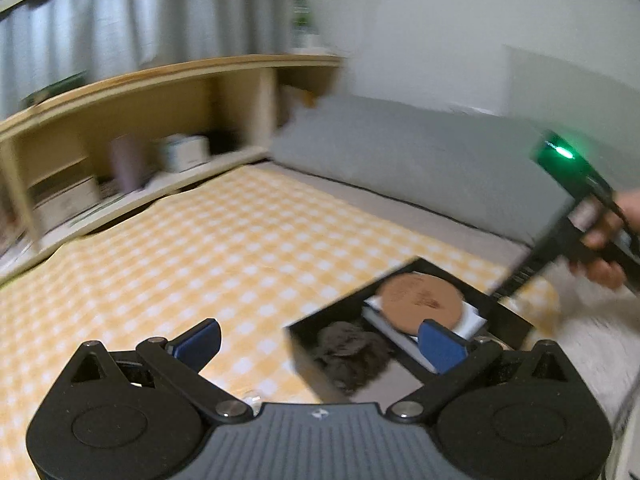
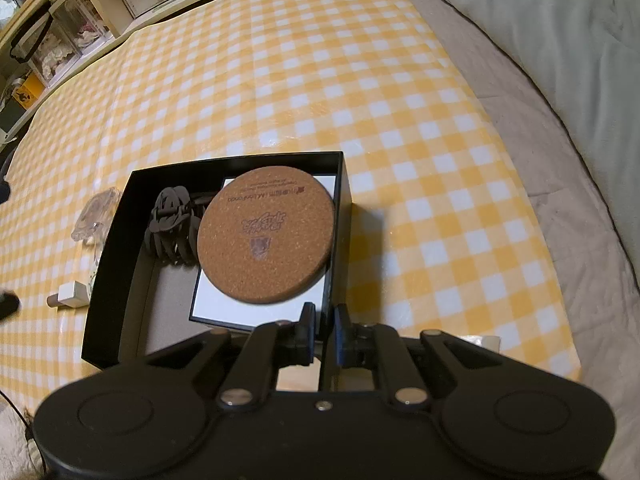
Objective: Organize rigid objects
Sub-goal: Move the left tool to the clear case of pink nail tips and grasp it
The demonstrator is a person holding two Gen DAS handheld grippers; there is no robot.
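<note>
Round cork coaster (image 2: 266, 236) lying in shallow black cardboard box (image 2: 340, 216) on yellow-and-white checked cloth (image 2: 280, 80), resting on white card (image 2: 208, 296), beside black plastic claw hair clip (image 2: 172, 224). Brown print on coaster upside down, possibly "MobiFonda", not legible enough to confirm. Right gripper (image 2: 322, 328) pinching box's near wall. Left gripper (image 1: 320, 342) spread wide, empty. Clear plastic clip (image 2: 94, 216) outside box, left.
</note>
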